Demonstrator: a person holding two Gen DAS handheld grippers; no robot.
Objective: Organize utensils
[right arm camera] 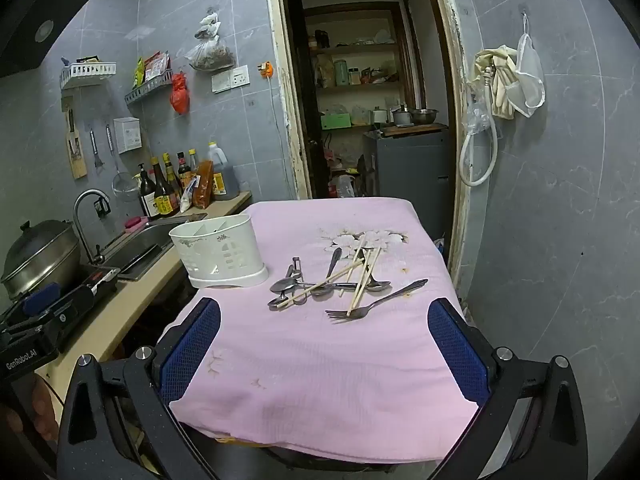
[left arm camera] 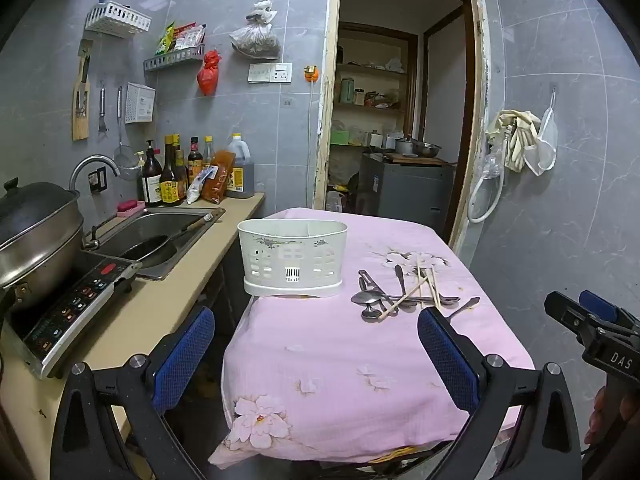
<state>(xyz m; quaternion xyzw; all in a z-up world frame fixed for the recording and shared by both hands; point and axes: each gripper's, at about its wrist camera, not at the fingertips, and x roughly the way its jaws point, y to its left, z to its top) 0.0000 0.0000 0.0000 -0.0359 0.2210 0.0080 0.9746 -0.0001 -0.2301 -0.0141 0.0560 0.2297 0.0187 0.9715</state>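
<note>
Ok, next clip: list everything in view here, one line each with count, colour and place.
caddy: one, white, empty, table's left edge
spoons: several, metal, heaped right of caddy
chopsticks: several, pale wood, across the heap
fork: one, metal, nearest edge of heap
tablecloth: one, pink floral, covers table
steamer pot: one, steel, dark lid, on cooktop at left
pan: one, dark, in sink
bottles: several, dark, counter behind sink
red bag: one, hung on wall
wall racks: two, white and grey, above sink
left gripper: black, blue pads, open, above near table edge
right gripper: same, open, empty
</note>
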